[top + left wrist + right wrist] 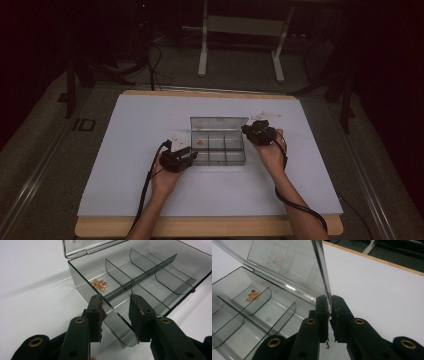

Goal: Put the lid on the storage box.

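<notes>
A clear plastic compartment box (235, 156) stands mid-table with its lid (218, 123) raised upright. A small heap of copper-coloured rings (100, 285) lies in its far left compartment. My left gripper (116, 298) straddles the box's (82, 280) near left corner, one pad outside the left wall and the other against the front wall, closed on that corner. In the high view the left gripper (189, 156) sits at that corner. My right gripper (329, 298) is shut on the side edge of the lid (294, 267), and appears at the lid's right end (248, 129).
The box rests on a white sheet (150, 120) covering a wooden table (200, 227). Small clear bags lie at the back right (265, 115) and left of the box (177, 140). Cables trail from both grippers toward the near edge. A white frame's legs (202, 50) stand beyond the table.
</notes>
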Demonstrator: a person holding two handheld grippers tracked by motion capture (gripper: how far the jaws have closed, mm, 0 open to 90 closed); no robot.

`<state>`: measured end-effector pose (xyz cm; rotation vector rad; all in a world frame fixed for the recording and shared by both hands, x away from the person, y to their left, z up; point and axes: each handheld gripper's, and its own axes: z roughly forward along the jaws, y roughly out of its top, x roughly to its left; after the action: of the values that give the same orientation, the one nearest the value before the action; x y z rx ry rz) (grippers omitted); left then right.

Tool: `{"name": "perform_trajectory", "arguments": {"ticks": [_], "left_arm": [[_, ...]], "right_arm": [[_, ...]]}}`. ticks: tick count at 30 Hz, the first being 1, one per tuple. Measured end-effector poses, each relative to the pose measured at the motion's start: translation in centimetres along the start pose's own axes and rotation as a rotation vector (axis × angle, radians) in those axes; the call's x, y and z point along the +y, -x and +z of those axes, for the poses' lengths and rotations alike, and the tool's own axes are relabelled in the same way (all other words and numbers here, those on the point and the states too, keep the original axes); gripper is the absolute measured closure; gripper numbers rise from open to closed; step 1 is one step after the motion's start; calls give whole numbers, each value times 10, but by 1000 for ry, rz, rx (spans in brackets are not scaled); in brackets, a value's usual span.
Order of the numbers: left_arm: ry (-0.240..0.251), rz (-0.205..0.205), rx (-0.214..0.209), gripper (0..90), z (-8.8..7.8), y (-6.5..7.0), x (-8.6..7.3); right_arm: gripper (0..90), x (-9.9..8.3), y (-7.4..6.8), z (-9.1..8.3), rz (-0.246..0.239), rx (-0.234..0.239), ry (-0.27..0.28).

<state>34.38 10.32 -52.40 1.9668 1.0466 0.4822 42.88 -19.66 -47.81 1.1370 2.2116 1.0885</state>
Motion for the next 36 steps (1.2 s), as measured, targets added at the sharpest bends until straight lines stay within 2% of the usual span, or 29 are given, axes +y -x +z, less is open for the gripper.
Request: {"name": "perform_trajectory", "arguments": {"ticks": [17,21,27,36], "left_arm": [[0,-4,-11,630,-2,0,1],[21,-4,-9,632,-7,-1,5],[72,-28,-12,670,-21,-3,14],[135,-45,-50,725,-33,-1,26]], "right_arm": [[842,-2,-1,-4,-4,9,3],[842,-3,-1,-5,-8,12,6],[842,-5,-2,-7,-4,18,10],[840,-8,-3,-9,-8,18,9]]}}
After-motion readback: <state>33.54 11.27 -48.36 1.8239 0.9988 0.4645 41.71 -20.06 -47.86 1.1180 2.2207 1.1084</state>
